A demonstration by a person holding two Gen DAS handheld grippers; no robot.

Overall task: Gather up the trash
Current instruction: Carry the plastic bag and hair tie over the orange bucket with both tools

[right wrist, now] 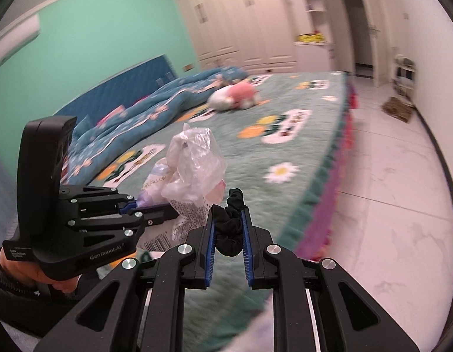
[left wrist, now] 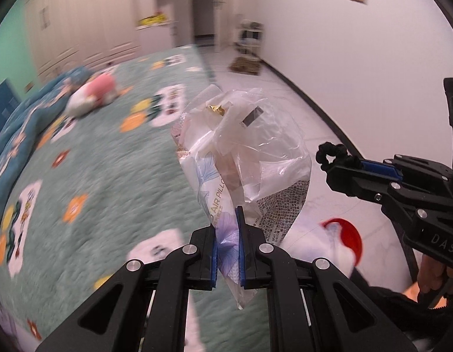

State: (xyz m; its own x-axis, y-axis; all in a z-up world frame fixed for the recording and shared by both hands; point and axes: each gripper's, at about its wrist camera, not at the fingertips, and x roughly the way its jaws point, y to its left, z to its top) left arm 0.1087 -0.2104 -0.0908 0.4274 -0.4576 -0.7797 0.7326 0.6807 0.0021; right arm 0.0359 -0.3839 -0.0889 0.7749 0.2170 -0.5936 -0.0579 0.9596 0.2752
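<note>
My left gripper (left wrist: 228,249) is shut on a clear plastic bag (left wrist: 250,152) printed "AIR PILLOW", stuffed with wrappers, and holds it in the air beside the bed. It also shows in the right wrist view (right wrist: 194,170), with the left gripper (right wrist: 138,205) at the left. My right gripper (right wrist: 229,234) is shut on a black fabric scrunchie (right wrist: 231,220). In the left wrist view the right gripper (left wrist: 344,165) is at the right, with the scrunchie (left wrist: 333,154) sticking out of its tips, a short way from the bag.
A bed with a green flowered cover (right wrist: 255,146) and blue quilt (right wrist: 144,108) fills the left. A pink and white plush toy (right wrist: 235,95) lies on it. White tiled floor (right wrist: 388,176) runs to the right. A red and white object (left wrist: 341,237) sits below the bag.
</note>
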